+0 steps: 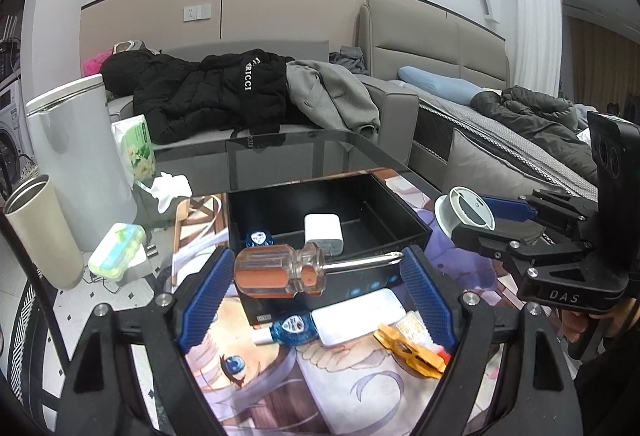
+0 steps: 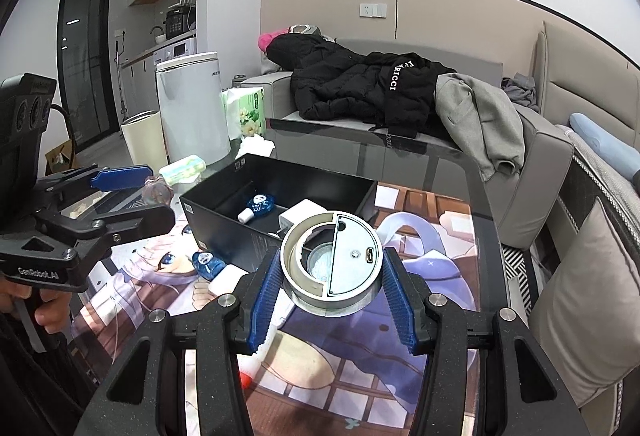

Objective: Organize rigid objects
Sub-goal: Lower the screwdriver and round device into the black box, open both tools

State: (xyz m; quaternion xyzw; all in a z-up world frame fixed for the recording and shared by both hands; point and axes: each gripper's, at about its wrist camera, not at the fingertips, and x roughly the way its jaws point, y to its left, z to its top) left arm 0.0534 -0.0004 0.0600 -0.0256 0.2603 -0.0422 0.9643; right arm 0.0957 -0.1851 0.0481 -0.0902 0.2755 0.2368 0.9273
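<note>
Screwdriver (image 1: 286, 270) lies crosswise in my left tool (image 1: 318, 288), clamped end to end, handle butt on one pad and tip on the other. My right tool (image 2: 330, 286) grips a round puck (image 2: 331, 258) by its rim. Both hang above the table (image 2: 436, 179), with the black box (image 1: 400, 232) just ahead and below. That end-to-end hold looks weak: I judge a tilt or bump on the box wall could pivot the screwdriver out. The puck's smooth rim could slip too. Two tools close together over one box may collide.
</note>
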